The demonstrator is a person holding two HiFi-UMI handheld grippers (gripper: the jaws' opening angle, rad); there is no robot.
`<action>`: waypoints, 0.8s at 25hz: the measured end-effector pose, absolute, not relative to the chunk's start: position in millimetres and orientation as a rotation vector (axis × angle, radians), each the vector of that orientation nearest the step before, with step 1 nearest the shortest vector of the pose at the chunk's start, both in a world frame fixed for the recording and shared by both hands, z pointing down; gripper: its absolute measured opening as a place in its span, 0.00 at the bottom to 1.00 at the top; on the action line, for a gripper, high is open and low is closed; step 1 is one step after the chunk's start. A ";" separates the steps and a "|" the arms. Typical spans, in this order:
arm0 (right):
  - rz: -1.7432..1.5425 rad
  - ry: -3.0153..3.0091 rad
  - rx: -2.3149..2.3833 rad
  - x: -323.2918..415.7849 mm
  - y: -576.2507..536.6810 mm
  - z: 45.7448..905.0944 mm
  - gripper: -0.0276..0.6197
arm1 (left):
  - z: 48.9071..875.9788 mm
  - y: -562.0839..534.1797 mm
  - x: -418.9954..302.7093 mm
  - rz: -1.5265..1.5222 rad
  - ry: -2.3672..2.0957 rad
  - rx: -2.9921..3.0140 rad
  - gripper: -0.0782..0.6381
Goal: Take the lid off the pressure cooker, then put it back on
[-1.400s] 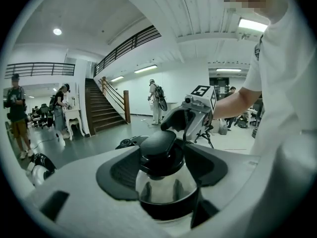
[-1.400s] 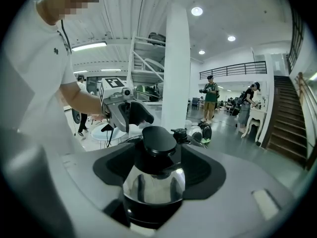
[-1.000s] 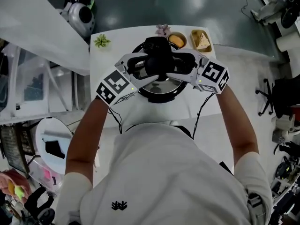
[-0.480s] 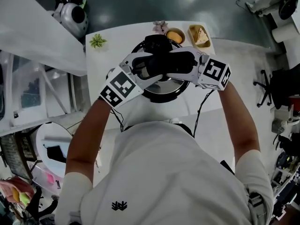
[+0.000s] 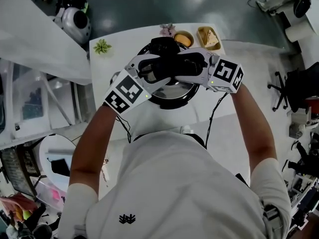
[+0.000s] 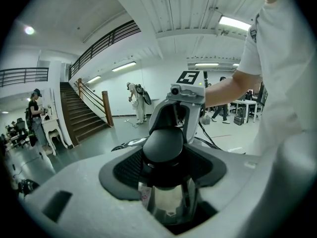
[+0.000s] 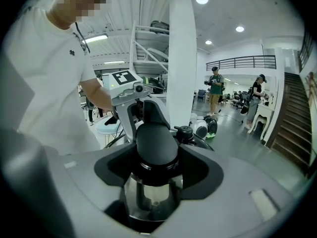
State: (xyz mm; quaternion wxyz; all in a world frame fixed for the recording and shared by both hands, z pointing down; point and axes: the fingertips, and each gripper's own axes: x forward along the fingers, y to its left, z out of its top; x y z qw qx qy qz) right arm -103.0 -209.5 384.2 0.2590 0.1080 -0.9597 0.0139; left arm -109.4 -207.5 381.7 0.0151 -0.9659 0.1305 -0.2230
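A steel pressure cooker (image 5: pixel 172 97) stands on the white table (image 5: pixel 115 59), its lid topped by a black knob (image 6: pixel 162 144) on a shiny stem. My left gripper (image 6: pixel 163 165) comes at the knob from the left and my right gripper (image 7: pixel 156 165) from the right, facing each other. Both pairs of jaws have just been closing and now hold the knob (image 7: pixel 156 142) between their black pads. In the head view the two grippers (image 5: pixel 158 69) (image 5: pixel 185 63) hide most of the lid. A black pressure valve (image 7: pixel 185 132) shows behind the knob.
Behind the cooker stand a bowl of orange food (image 5: pixel 183 38), a tray with a sandwich (image 5: pixel 210 38), a pink flower (image 5: pixel 167 30) and a small green plant (image 5: pixel 102 46). A round white robot (image 5: pixel 75 16) sits on the floor beyond the table. People stand far off.
Both grippers have drawn in tighter round the knob, and the left one has rolled a little. The cooker and lid have not moved.
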 end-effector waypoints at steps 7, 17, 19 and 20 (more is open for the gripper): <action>0.044 -2.592 0.312 -99.9 -212.0 380.5 0.48 | 376.5 -210.1 -106.3 -0.699 0.381 -2.986 0.48; 0.041 -2.591 0.338 -100.8 -215.8 379.7 0.48 | 376.8 -213.8 -107.3 -0.650 0.363 -2.999 0.48; 0.037 -2.591 0.339 -100.1 -216.5 378.9 0.47 | 376.1 -214.5 -106.6 -0.643 0.370 -3.004 0.48; 0.034 -2.591 0.341 -99.5 -216.8 378.4 0.47 | 375.8 -214.8 -106.0 -0.641 0.373 -3.002 0.48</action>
